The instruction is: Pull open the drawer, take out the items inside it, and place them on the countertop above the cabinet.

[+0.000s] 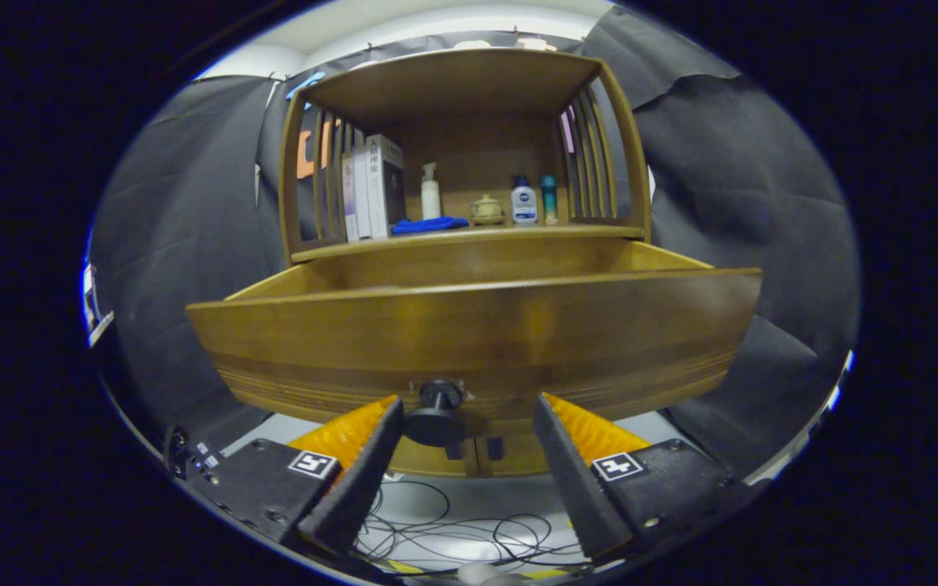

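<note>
Staged home booth: black cloth [184,220] walls, wooden cabinet [469,106], books [371,187], toiletry bottles [523,201], loose cables [469,529] on floor.

drawer [469,342] pulled out below countertop [469,236]; knob [439,407] between gripper [466,407] fingers.

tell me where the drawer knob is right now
In the gripper view the black drawer knob sits low on the front of the pulled-out drawer, just ahead of the open gripper, nearer its left finger than its right.

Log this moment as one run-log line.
drawer: pulled open | gripper: open, fingers either side of knob, not pressing | contents: hidden | countertop: blue cloth, bottles, books
</note>
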A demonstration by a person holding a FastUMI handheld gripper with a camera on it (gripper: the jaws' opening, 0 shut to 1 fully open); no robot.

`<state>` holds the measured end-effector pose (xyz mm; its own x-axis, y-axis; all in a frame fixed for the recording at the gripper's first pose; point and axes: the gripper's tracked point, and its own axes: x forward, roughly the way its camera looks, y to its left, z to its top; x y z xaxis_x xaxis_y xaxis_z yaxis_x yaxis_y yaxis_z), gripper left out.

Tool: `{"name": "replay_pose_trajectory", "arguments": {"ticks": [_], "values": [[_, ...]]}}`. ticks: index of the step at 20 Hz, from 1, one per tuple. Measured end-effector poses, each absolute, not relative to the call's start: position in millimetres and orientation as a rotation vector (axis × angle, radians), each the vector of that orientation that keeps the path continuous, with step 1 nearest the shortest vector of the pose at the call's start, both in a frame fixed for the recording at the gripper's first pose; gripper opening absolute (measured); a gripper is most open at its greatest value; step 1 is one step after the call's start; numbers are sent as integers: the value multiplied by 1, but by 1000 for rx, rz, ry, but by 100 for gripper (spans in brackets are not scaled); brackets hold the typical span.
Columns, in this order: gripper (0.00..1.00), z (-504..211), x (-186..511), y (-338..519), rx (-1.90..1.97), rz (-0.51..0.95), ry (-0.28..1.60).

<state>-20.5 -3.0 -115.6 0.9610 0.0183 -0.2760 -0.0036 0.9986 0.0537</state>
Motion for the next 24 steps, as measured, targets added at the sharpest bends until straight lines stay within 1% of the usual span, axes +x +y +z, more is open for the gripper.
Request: {"name": "replay_pose_trajectory", "arguments": {"ticks": [6, 9, 13, 19, 24], "values": [[99, -38, -23, -17, 130, -7, 202], [99, 0, -9, -17, 131, 8, 161], [99, 29, 19, -15, 66, 12, 157], [100, 54, 68, 12, 32, 47, 278], [100, 31, 111, 31, 20, 76, 465]]}}
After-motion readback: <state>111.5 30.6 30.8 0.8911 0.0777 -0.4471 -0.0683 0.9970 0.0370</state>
